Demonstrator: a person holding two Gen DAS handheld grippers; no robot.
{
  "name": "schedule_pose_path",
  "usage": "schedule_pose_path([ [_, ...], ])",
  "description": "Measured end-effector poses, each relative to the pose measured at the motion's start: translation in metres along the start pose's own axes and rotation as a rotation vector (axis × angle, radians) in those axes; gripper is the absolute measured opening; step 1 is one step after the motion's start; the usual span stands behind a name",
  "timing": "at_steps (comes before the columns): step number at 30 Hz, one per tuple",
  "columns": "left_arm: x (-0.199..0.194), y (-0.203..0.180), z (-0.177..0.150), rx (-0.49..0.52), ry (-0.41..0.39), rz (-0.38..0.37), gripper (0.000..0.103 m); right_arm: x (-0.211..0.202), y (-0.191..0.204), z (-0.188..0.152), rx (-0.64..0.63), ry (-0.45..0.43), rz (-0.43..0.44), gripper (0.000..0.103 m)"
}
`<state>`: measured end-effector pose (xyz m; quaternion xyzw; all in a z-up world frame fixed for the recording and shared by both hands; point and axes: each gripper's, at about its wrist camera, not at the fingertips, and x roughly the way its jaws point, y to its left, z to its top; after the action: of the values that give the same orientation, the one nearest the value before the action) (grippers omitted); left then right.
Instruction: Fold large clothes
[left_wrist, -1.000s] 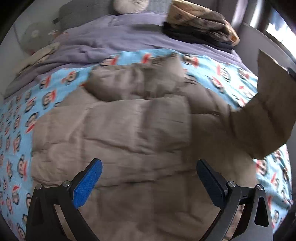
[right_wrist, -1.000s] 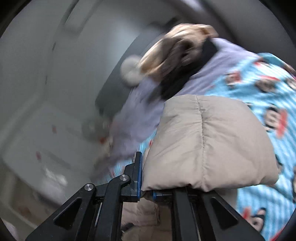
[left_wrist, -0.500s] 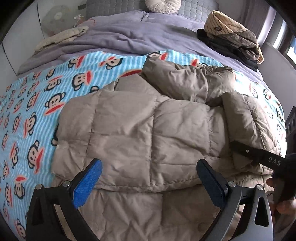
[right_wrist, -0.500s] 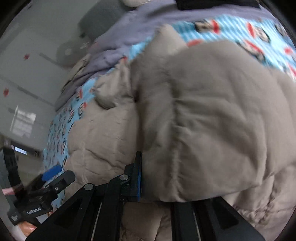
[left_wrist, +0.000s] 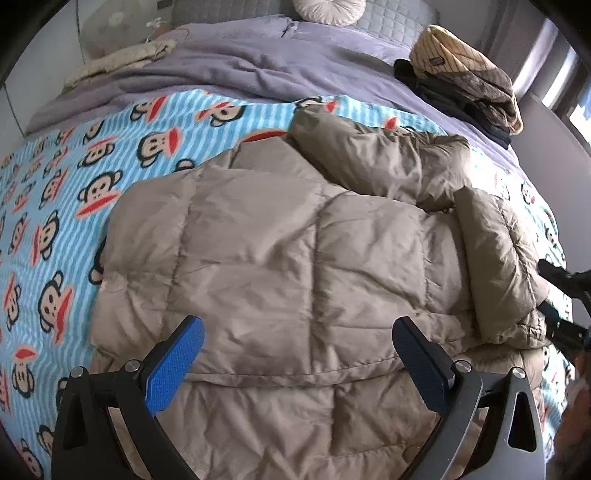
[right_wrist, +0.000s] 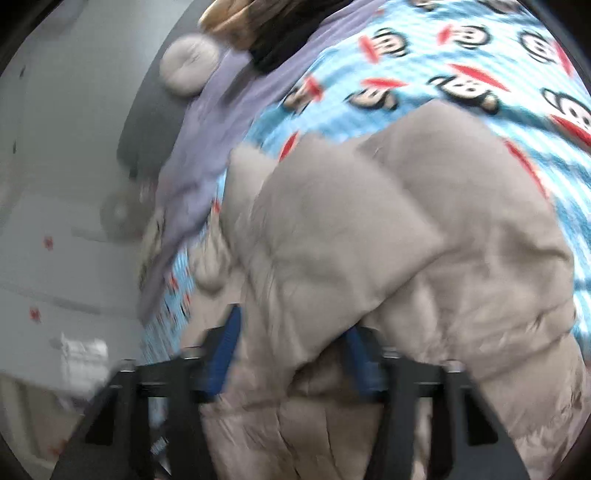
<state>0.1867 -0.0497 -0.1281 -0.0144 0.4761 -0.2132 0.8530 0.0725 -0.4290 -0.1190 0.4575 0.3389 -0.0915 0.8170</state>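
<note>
As sleeve (left_wrist: 495, 258) lands on jacket (left_wrist: 295, 266), right tool (right_wrist: 291, 354) jaws just opening, cuff between; left tool (left_wrist: 295, 373) open, empty. Next: withdraw, fold hem up.

left tongs (left_wrist: 297, 363): I see black angular frames with triangular cut-outs and silver screw heads at the joints.
left pads (left_wrist: 173, 371): bright blue, finely ribbed, long flat rectangles.
right tongs (right_wrist: 291, 354): I note the same black frame and blue pads; blurred, no markings legible.
</note>
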Motion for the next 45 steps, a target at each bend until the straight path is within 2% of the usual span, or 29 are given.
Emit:
schedule_pose_path([
  [1,-0.001,0.005,0.001,-0.009,-0.003,-0.007,0.102,0.000,0.003,0.006,-0.003,-0.008,-0.007,0.014],
  [3,-0.005,0.014,0.003,-0.028,-0.012,-0.025,0.102,0.003,0.024,0.010,-0.097,-0.027,-0.017,0.014],
  [6,-0.009,0.032,0.007,-0.077,-0.021,-0.061,0.102,0.018,0.071,-0.001,-0.269,-0.004,-0.007,0.013],
  [9,-0.014,0.051,0.010,-0.155,-0.026,-0.157,0.102,0.040,0.116,-0.026,-0.456,0.064,0.004,0.013],
  [11,-0.020,0.063,0.013,-0.209,-0.037,-0.246,0.102,0.057,0.132,-0.044,-0.528,0.122,-0.002,0.014],
  [14,-0.027,0.069,0.018,-0.228,-0.046,-0.343,0.102,0.084,0.141,-0.067,-0.581,0.249,-0.054,0.020],
  [15,-0.028,0.069,0.021,-0.225,-0.041,-0.384,0.102,0.091,0.140,-0.074,-0.595,0.295,-0.078,0.034],
  [16,-0.027,0.068,0.024,-0.220,-0.028,-0.438,0.102,0.097,0.138,-0.081,-0.602,0.339,-0.096,0.055],
  [18,-0.024,0.063,0.027,-0.209,-0.006,-0.501,0.102,0.092,0.131,-0.088,-0.599,0.376,-0.094,0.077],
  [20,-0.018,0.053,0.029,-0.183,0.025,-0.555,0.102,0.079,0.123,-0.090,-0.595,0.371,-0.100,0.077],
  [22,-0.007,0.039,0.029,-0.143,0.065,-0.567,0.102,0.054,0.105,-0.084,-0.561,0.360,-0.107,0.077],
  [26,0.031,0.020,0.028,-0.114,0.160,-0.497,0.102,0.015,0.051,-0.061,-0.375,0.324,-0.155,0.077],
  [29,0.048,0.008,0.032,-0.102,0.182,-0.425,0.102,-0.016,-0.004,-0.038,-0.189,0.270,-0.184,0.077],
  [31,0.051,0.000,0.037,-0.100,0.172,-0.404,0.102,-0.032,-0.030,-0.026,-0.075,0.229,-0.133,0.077],
  [32,0.051,-0.004,0.039,-0.102,0.166,-0.401,0.096,-0.040,-0.041,-0.019,-0.030,0.201,-0.104,0.077],
  [33,0.052,-0.008,0.044,-0.104,0.157,-0.405,0.072,-0.046,-0.051,-0.012,0.008,0.169,-0.088,0.077],
  [34,0.052,-0.012,0.048,-0.102,0.162,-0.425,0.054,-0.049,-0.057,-0.008,0.029,0.148,-0.087,0.075],
  [35,0.052,-0.014,0.050,-0.104,0.168,-0.428,0.025,-0.052,-0.063,-0.004,0.048,0.130,-0.086,0.071],
  [36,0.051,-0.013,0.053,-0.115,0.169,-0.442,0.018,-0.053,-0.068,0.001,0.068,0.110,-0.088,0.055],
  [37,0.050,-0.012,0.055,-0.120,0.154,-0.447,0.018,-0.057,-0.075,0.006,0.088,0.089,-0.098,0.028],
  [38,0.044,-0.009,0.055,-0.114,0.127,-0.441,0.018,-0.058,-0.078,0.010,0.097,0.077,-0.110,0.013],
  [39,0.037,-0.004,0.053,-0.103,0.106,-0.426,0.018,-0.057,-0.081,0.014,0.108,0.066,-0.112,0.007],
  [42,0.025,0.017,0.039,-0.104,0.083,-0.380,0.018,-0.045,-0.071,0.021,0.079,0.063,-0.081,0.007],
  [45,0.032,0.036,0.023,-0.127,0.118,-0.340,0.018,-0.024,-0.060,0.019,0.008,0.102,-0.080,0.007],
])
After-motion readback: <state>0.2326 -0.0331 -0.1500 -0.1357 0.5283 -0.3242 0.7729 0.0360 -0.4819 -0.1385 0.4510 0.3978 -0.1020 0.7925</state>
